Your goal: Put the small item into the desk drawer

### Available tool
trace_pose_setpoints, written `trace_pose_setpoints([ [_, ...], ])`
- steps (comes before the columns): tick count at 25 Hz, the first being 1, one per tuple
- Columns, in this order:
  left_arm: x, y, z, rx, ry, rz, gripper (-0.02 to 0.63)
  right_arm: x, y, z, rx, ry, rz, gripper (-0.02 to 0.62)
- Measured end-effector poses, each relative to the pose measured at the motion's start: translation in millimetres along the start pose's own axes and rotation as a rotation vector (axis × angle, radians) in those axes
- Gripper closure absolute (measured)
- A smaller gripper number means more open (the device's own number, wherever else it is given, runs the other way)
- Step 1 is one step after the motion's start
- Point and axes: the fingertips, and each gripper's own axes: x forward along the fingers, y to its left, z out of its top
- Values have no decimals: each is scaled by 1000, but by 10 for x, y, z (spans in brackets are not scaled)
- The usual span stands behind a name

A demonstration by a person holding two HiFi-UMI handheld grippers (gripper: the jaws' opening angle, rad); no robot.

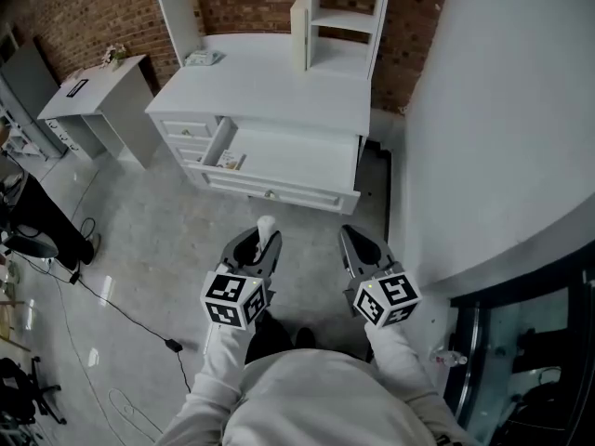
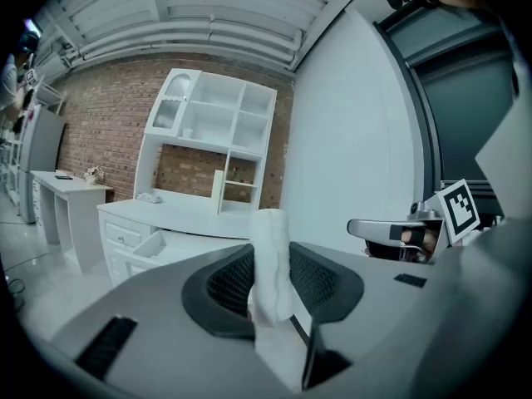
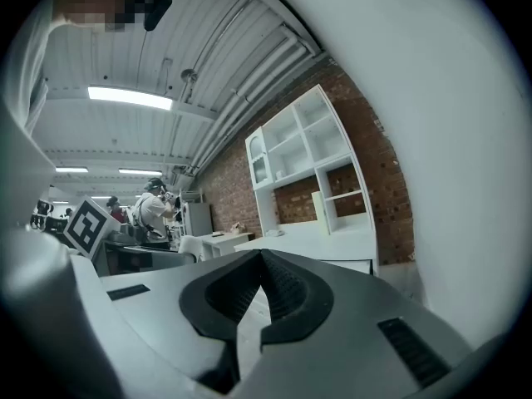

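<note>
Your left claw (image 1: 261, 242) is pinching the item (image 2: 270, 260), a small white roll. It stands up between the two jaws and pokes out past their tips. Your right claw (image 3: 259, 258) is just to the right of the left one, and they do not touch. Its jaws are pressed together at the tips with nothing in them. Both claws point at the desk (image 1: 279, 86), which stands ahead of them, well apart, with bare floor (image 1: 167, 240) in between. The drawer (image 1: 297, 156) is pulled open, straight ahead of the claws. A small flat thing (image 1: 231, 160) lies in it, ahead and a bit left of your left claw. A white wall (image 1: 483, 128) runs near the right side of your right claw.
</note>
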Motion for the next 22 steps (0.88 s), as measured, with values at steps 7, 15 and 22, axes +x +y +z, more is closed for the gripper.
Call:
trace_pose_setpoints([
  [7,41,15,43,-2,-7,8,469,-3,-48,17,-3,-6,-6,568],
  [15,257,247,84,-7,4,9,469,236,-172,2,12,8,-22,568],
  [22,638,526,147,-16,7,10,469,591,-403,46,19,11,-32,568],
])
